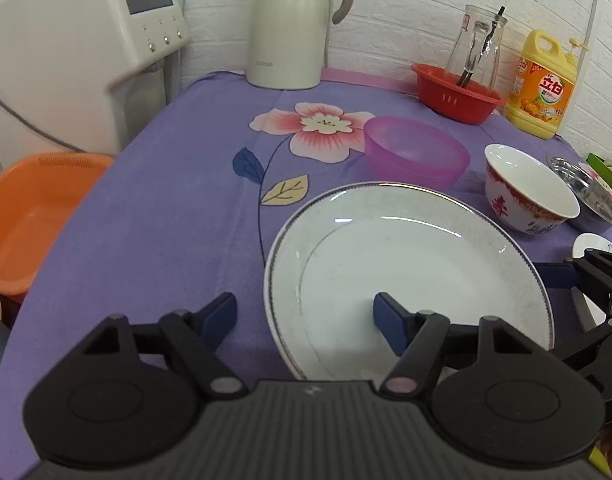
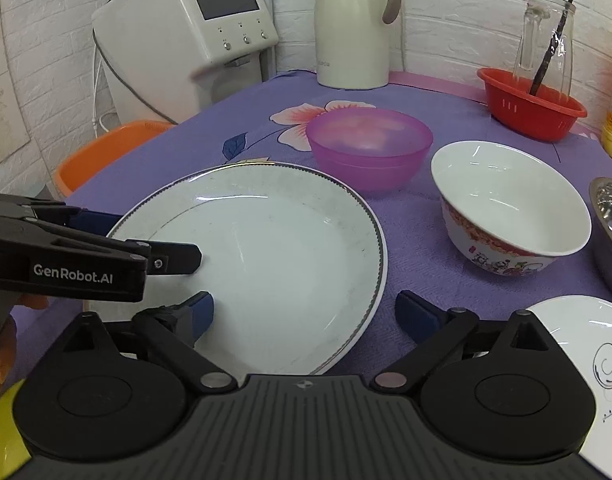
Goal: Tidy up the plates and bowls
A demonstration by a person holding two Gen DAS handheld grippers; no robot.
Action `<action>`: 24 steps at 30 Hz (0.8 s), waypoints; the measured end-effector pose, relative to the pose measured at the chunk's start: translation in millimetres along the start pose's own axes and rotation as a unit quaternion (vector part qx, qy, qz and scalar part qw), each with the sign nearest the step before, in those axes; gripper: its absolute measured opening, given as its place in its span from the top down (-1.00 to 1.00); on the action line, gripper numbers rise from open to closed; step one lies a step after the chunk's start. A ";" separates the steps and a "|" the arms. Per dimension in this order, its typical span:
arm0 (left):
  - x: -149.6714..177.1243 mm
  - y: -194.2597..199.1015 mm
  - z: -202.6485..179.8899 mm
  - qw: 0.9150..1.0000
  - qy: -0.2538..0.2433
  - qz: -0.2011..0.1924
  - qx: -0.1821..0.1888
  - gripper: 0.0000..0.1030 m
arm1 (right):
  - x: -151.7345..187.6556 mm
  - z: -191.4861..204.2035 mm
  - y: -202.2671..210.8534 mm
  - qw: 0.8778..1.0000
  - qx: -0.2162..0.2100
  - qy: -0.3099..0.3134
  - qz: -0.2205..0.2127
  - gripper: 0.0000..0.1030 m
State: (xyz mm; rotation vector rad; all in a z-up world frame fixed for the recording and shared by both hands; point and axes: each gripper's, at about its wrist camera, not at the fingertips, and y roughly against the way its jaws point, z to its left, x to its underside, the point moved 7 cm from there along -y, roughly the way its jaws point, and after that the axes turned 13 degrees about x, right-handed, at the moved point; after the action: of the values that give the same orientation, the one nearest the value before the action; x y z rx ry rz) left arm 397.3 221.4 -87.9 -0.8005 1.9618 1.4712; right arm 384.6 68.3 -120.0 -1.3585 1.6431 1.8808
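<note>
A large white plate (image 1: 406, 264) (image 2: 274, 256) lies on the purple cloth. My left gripper (image 1: 304, 318) is open and straddles the plate's left rim; it also shows in the right wrist view (image 2: 138, 236). My right gripper (image 2: 304, 316) is open and straddles the plate's near right rim; it also shows at the right of the left wrist view (image 1: 562, 276). Behind the plate stand a purple plastic bowl (image 1: 416, 152) (image 2: 368, 144) and a red-patterned white bowl (image 1: 526, 192) (image 2: 506, 208). A small floral plate (image 2: 582, 360) lies at the right.
A steel bowl (image 1: 590, 192) (image 2: 610, 216) sits at the far right. A red basket (image 1: 456, 94) (image 2: 530, 108) with a glass jar, a cream kettle (image 1: 294, 24) (image 2: 354, 24) and a yellow detergent bottle (image 1: 544, 84) line the back. An orange basin (image 1: 30, 216) sits off the table's left edge.
</note>
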 end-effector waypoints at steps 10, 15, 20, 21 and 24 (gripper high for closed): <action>0.7 -1.7 -4.9 1.000 -0.012 -0.005 0.009 -0.27 | 1.7 2.8 1.1 1.000 -0.004 0.004 -0.008 -1.00; -0.2 -2.7 -9.4 1.000 -0.019 -0.003 0.012 -0.13 | -0.3 3.7 0.9 1.000 -0.013 0.007 -0.021 -1.00; -1.5 -3.0 -9.8 1.000 -0.013 -0.003 0.007 -0.03 | -1.6 7.4 3.7 0.999 -0.008 0.006 -0.034 -1.00; -1.7 -3.1 -10.1 1.000 -0.011 -0.003 0.005 -0.03 | -1.6 7.1 3.7 0.999 -0.009 0.005 -0.034 -1.00; -3.0 -2.5 -11.8 1.000 -0.006 -0.001 0.011 0.10 | -1.6 4.6 5.3 1.000 -0.007 0.003 -0.030 -1.00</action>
State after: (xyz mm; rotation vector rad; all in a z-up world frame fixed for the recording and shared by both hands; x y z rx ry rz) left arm 400.2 209.9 -84.4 -0.7819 1.9636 1.4464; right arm 379.5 71.4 -115.9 -1.4030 1.5780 1.8594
